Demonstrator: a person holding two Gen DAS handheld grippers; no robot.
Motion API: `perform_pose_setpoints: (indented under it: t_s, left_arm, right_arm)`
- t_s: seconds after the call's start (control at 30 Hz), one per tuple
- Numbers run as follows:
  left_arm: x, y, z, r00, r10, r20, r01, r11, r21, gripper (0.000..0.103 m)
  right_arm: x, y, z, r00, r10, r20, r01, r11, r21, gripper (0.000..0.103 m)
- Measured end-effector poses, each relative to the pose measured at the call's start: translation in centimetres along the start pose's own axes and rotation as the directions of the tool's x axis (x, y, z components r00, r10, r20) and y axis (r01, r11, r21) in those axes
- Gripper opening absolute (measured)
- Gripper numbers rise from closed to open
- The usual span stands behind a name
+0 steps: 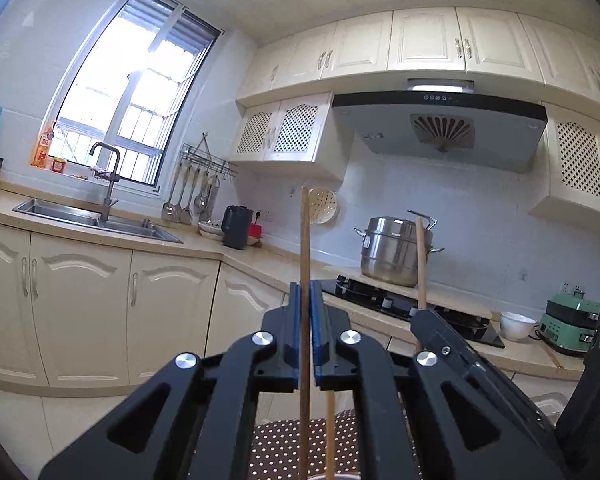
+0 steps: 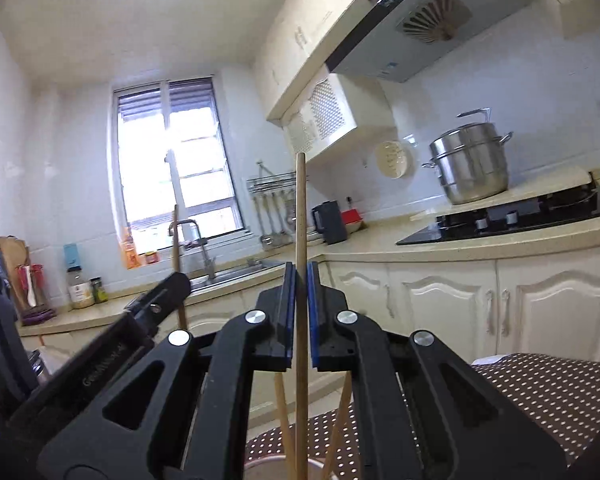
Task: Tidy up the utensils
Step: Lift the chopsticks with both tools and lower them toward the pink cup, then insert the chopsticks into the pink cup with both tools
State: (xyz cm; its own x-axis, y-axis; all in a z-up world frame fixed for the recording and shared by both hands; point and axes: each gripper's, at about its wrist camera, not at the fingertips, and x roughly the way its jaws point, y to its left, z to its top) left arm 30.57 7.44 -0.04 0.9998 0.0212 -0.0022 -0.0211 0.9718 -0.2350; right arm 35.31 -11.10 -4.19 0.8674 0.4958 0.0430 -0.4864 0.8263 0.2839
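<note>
A desk covered in brown cloth with white polka dots (image 2: pixel 540 392) is seen low in both wrist views, with a pale kitchen behind it. On it, at the bottom edge of the right wrist view, the rim of a round holder (image 2: pixel 268 462) is partly shown; its material cannot be told. Two thin wooden sticks lean inside it.

The left gripper (image 1: pixel 309 312) is closed on a chopstick (image 1: pixel 305 240), which is held upright between blue-edged black fingers (image 1: pixel 296 320). The right gripper (image 2: pixel 300 292) is likewise clamped on a second chopstick (image 2: pixel 300 216), also vertical, its lower end reaching down toward the holder.

The step in hand is judged to be lowering each chopstick into the holder. It is best done with the sticks kept vertical and brought over the opening one at a time, so that the leaning sticks are not knocked. The chopsticks are slender, smooth, round and light brown, so a firm grip is needed until the tips are inside the rim.
</note>
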Motion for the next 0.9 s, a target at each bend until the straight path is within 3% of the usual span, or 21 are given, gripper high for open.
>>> perform_pose_setpoints:
  t_s: [0.27, 0.63, 0.67, 0.7, 0.73, 0.8, 0.9]
  left_arm:
    - [0.7, 0.5, -3.3, 0.995, -0.009, -0.095, 0.016, 0.998, 0.067, 0.005]
    - [-0.6, 0.0, -5.7, 0.993, -0.021, -0.119, 0.042, 0.983, 0.177, 0.008]
    - [-0.7, -0.1, -5.8, 0.991, -0.027, -0.128, 0.051, 0.981, 0.186, 0.018]
    - [-0.9, -0.1, -5.9, 0.991, -0.03, -0.13, 0.054, 0.98, 0.189, 0.036]
    - [-1.1, -0.1, -6.0, 0.993, -0.023, -0.12, 0.046, 0.98, 0.193, 0.042]
    - [-1.9, -0.2, -6.1, 0.997, -0.003, -0.079, 0.02, 0.978, 0.206, 0.047]
    - [-2.4, -0.4, -6.1, 0.997, -0.003, -0.078, 0.021, 0.972, 0.235, 0.047]
  right_arm:
    - [0.3, -1.9, -1.9, 0.994, -0.013, -0.108, 0.014, 1.0, 0.005, 0.006]
    - [-0.3, -2.1, -3.2, 0.974, 0.024, -0.227, -0.022, 1.0, 0.012, 0.007]
    - [-0.4, -2.1, -3.2, 0.972, 0.024, -0.234, -0.023, 1.0, 0.009, 0.007]
    - [-0.4, -2.1, -3.3, 0.968, 0.024, -0.25, -0.023, 1.0, 0.007, 0.008]
    - [-0.4, -2.2, -3.4, 0.965, 0.026, -0.261, -0.024, 1.0, 0.011, 0.008]
    - [-0.6, -2.4, -3.5, 0.956, 0.038, -0.29, -0.032, 0.999, 0.024, 0.008]
    - [-1.1, -2.2, -3.5, 0.948, 0.031, -0.316, -0.032, 0.999, 0.001, 0.008]
